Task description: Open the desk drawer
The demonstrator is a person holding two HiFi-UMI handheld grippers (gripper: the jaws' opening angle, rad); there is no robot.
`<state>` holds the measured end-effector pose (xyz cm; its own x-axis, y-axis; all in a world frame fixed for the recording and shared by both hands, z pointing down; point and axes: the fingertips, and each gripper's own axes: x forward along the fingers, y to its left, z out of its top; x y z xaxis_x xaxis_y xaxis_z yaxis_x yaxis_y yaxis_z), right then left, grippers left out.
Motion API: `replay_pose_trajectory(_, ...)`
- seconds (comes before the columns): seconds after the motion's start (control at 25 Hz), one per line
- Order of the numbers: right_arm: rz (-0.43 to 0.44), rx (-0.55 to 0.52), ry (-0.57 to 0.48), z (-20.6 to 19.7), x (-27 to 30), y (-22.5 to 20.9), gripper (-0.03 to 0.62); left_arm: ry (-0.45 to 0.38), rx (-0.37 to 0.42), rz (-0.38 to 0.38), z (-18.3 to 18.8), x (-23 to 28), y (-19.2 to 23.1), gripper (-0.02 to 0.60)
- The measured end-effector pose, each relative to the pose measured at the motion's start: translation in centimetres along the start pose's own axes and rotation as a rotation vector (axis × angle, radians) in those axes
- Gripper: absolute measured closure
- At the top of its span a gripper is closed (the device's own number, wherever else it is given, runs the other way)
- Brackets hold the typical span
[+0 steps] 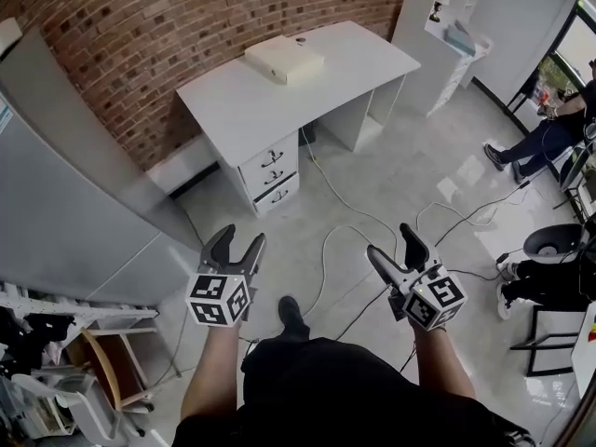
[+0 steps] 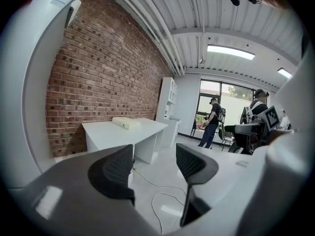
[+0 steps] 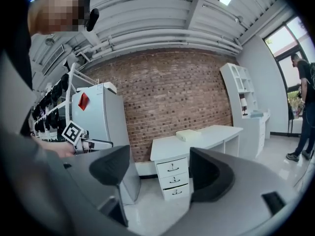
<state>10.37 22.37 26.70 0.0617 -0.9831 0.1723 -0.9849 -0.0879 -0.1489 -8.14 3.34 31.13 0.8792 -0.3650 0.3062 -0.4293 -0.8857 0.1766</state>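
Note:
A white desk (image 1: 242,101) stands against the brick wall, with three shut drawers (image 1: 271,159) stacked at its near left end, each with a dark handle. The drawers (image 3: 173,178) also show in the right gripper view, far off beyond the jaws. In the left gripper view the desk (image 2: 110,130) appears with its drawers hidden behind the left jaw. My left gripper (image 1: 235,247) and right gripper (image 1: 392,250) are both open and empty, held out over the floor well short of the desk.
A cream flat box (image 1: 284,59) lies on the desktop. Cables (image 1: 340,240) trail across the glossy floor between me and the desk. A grey cabinet (image 1: 65,203) stands at the left, white shelving (image 1: 456,26) at the right. People (image 1: 545,133) stand by the window.

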Motion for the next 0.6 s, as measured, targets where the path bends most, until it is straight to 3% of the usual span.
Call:
replay_pose_trajectory(0.36, 0.063, -0.019, 0.004, 2.2, 10.7, 1.6, 0.247, 0.007, 0.049, -0.049, 3.2, 4.9, 5.9, 0.304)
replay_pose_trajectory(0.6, 0.114, -0.025, 0.051, 1.9, 14.1, 2.1, 0.247, 0.004, 0.000, -0.023, 3.3, 5.8, 8.8, 0.304)
